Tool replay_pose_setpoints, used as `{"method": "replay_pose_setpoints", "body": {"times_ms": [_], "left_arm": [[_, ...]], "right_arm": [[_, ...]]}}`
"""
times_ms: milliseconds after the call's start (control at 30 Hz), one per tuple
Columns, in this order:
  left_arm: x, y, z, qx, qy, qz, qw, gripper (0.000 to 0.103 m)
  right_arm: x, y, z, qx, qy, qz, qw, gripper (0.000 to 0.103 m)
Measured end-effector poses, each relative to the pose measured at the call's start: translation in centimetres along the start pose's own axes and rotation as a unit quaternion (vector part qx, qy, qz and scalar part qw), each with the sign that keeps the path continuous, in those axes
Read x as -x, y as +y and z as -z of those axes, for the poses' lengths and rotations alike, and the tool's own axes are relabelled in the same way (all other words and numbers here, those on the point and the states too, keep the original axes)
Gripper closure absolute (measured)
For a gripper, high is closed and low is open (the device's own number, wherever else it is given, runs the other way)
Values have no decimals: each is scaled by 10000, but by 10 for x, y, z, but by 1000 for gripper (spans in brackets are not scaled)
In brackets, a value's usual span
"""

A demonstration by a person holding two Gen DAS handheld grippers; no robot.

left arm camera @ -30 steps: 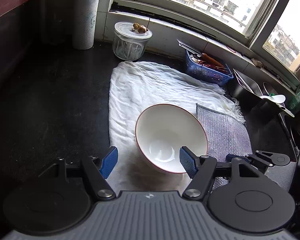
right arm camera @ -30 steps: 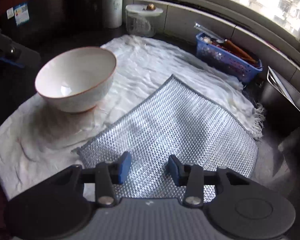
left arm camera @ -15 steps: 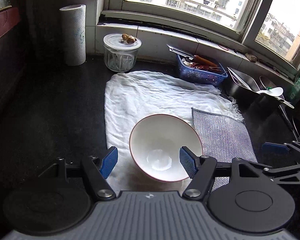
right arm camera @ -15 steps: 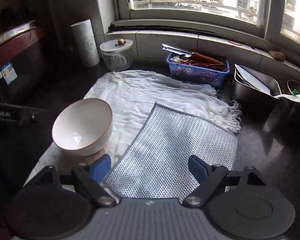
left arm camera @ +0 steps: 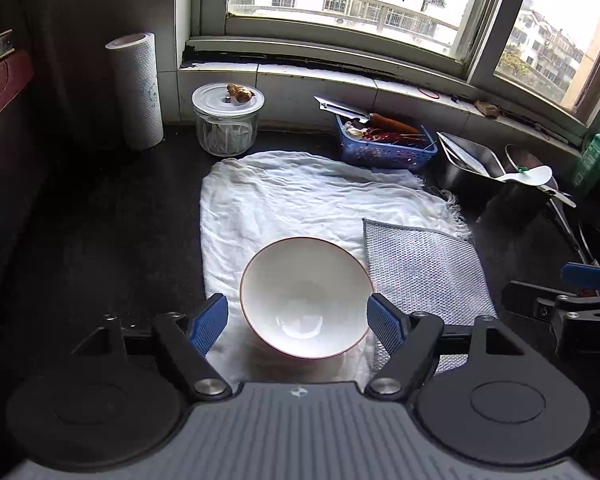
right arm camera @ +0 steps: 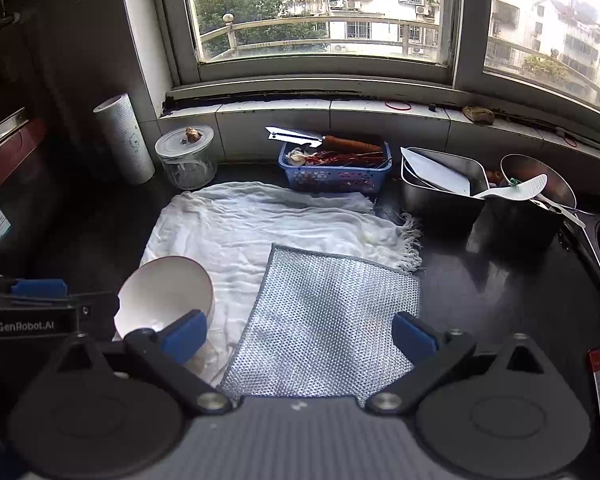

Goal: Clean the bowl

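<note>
While both tools hang above the counter, the scene reads as follows.

Bowl: the white bowl (left arm camera: 306, 298) with a thin red rim sits upright on the white cloth (left arm camera: 292, 200), at the cloth's 6 o'clock end, between the blue fingertips (left arm camera: 209, 322) of the left gripper (left arm camera: 298, 322) but touching neither.
Left gripper: jaws spread wide, wider than the bowl, holding nothing.
Right gripper: the right gripper (right arm camera: 300, 334) is spread wide too, gripping nothing, poised over the near edge of the silver mesh cloth (right arm camera: 328, 316).
Mesh cloth: lies flat at 3 o'clock of the bowl, its far corner overlapping the white cloth, its right side on the dark counter (left arm camera: 100, 220).
Edges: at 12 o'clock the tiled window ledge closes the counter, lined by a paper towel roll (left arm camera: 136, 90), a lidded glass jar (left arm camera: 227, 120), a blue basket (left arm camera: 386, 146) and steel containers (right arm camera: 440, 184).
Open room: bare counter runs at 9 o'clock of the white cloth; a sink edge shows at 3 o'clock in the right wrist view.
Change: both tools have drawn back and higher than a second ago; the right gripper, then nearly closed low over the mesh, now gapes.
</note>
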State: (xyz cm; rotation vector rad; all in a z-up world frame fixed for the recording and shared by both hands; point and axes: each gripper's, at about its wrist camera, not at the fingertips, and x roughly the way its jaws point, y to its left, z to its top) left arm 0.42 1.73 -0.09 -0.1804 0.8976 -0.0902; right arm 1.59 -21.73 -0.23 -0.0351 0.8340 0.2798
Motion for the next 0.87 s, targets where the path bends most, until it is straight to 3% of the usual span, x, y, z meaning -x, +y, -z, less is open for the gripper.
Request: {"method": "replay_pose_setpoints", "body": {"times_ms": [200, 533, 867], "left_arm": [[12, -4, 2, 11, 49, 25, 10000, 27], [21, -18, 6, -265, -74, -9, 9996, 27], [27, -14, 8, -99, -188, -2, 9998, 27]], "right_arm": [[19, 6, -4, -7, -120, 118, 9999, 4], [21, 19, 4, 98, 66, 77, 9999, 3], [20, 20, 7, 64, 160, 40, 9998, 3]]}}
